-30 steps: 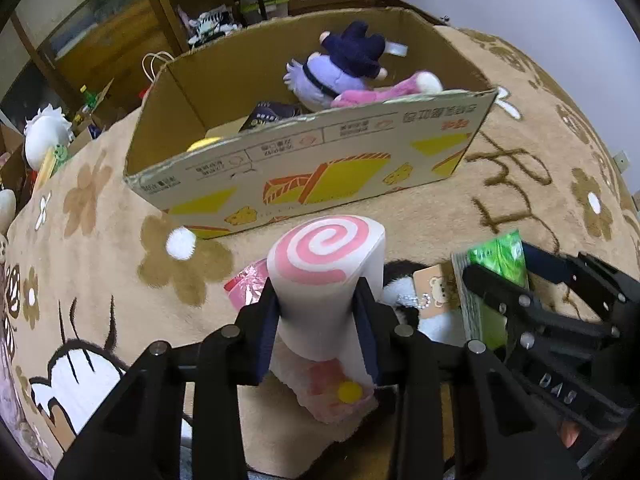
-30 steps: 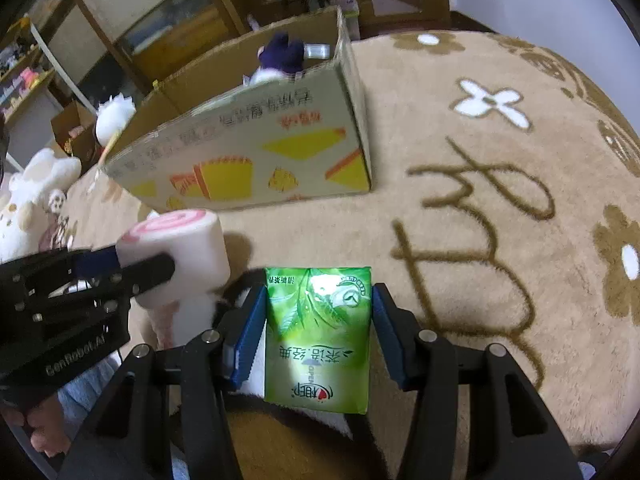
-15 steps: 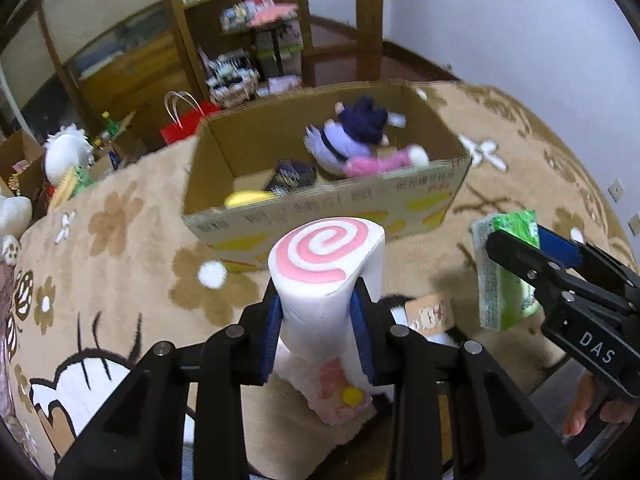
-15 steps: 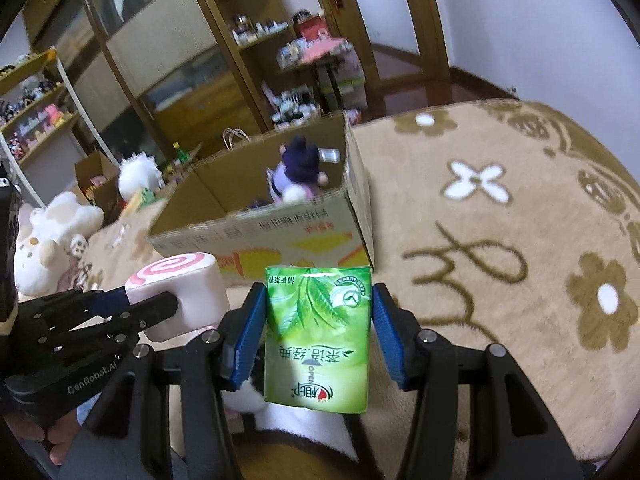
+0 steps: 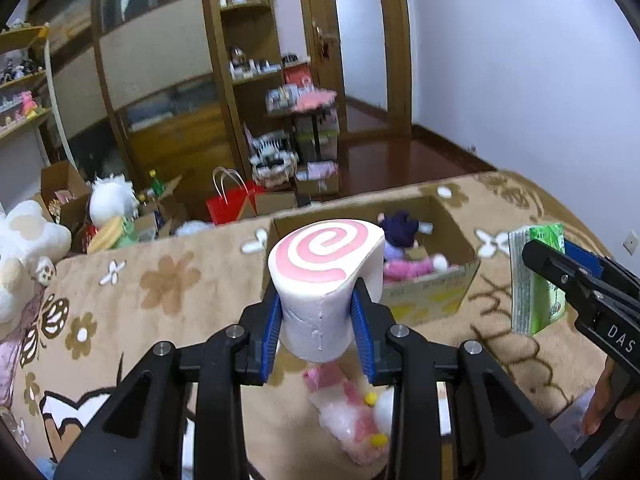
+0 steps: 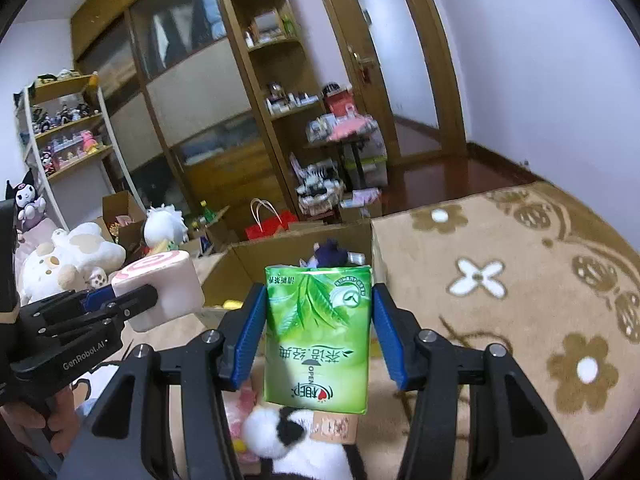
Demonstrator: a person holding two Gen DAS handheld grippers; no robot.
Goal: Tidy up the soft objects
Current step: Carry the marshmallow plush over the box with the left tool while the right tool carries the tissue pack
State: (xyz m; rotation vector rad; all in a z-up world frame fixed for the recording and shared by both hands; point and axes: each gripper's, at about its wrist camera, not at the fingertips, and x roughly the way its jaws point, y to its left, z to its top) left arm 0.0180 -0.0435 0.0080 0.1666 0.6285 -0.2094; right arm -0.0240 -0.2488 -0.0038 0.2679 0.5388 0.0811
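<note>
My left gripper (image 5: pixel 318 322) is shut on a white plush roll with a pink swirl top (image 5: pixel 326 276) and holds it high above the blanket; it also shows in the right wrist view (image 6: pixel 160 288). My right gripper (image 6: pixel 318 336) is shut on a green tissue pack (image 6: pixel 318 332), also lifted; the pack shows at the right of the left wrist view (image 5: pixel 536 280). An open cardboard box (image 5: pixel 436 292) lies ahead on the tan flowered blanket, with a purple and pink doll (image 5: pixel 404 248) inside. A pink and white plush (image 5: pixel 352 412) lies below my left gripper.
A black and white panda plush (image 6: pixel 292 440) lies under my right gripper. White plush toys (image 6: pixel 68 260) sit at the left. Beyond the blanket edge stand a red bag (image 5: pixel 230 202), small boxes and wooden shelving (image 5: pixel 240 80).
Both grippers have risen well above the blanket with their loads. The box now looks smaller and farther below, and much more of the room shows.
</note>
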